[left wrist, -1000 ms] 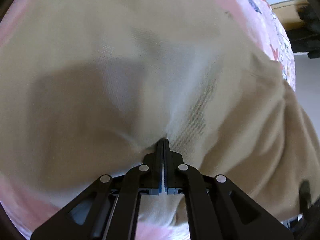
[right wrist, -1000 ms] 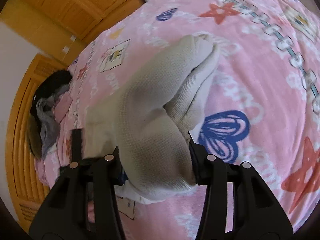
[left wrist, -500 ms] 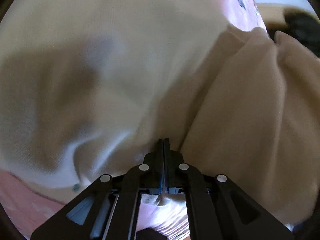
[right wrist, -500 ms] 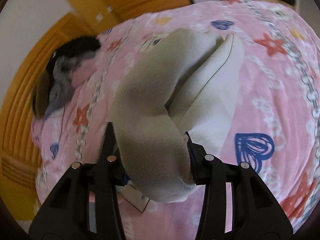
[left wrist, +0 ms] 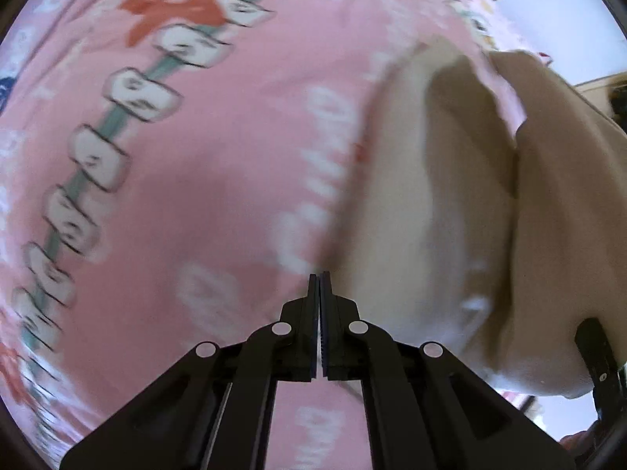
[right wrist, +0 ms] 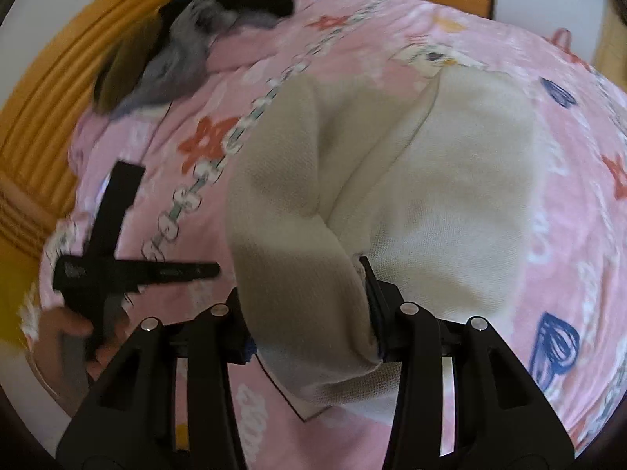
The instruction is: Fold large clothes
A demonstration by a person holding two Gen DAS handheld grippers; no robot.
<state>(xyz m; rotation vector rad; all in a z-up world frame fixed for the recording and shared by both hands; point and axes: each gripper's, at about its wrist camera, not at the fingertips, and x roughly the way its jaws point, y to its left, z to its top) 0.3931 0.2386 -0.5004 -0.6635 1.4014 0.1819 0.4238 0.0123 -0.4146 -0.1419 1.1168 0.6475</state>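
Observation:
A beige knit garment (right wrist: 450, 180) lies folded in thick layers on the pink patterned bed cover (right wrist: 568, 235). My right gripper (right wrist: 301, 278) is shut on a bulky fold of it, which fills the gap between the jaws and hides the left fingertip. In the left wrist view the same garment (left wrist: 450, 196) bulges at the right. My left gripper (left wrist: 319, 276) is shut with nothing in it, over bare pink cover (left wrist: 196, 156) just left of the garment's edge. The right wrist view shows the left gripper (right wrist: 137, 270) at the left, held by a hand (right wrist: 66, 325).
A heap of dark and grey clothes (right wrist: 188, 39) lies at the far end of the bed. An orange wooden bed frame (right wrist: 47, 98) curves around that side. A white wall (left wrist: 568, 19) shows beyond the bed in the left wrist view.
The left gripper came off the beige cloth and swept sideways over bare pink cover. The right gripper rolled and carried its fold along; the garment now spreads wider on the bed.

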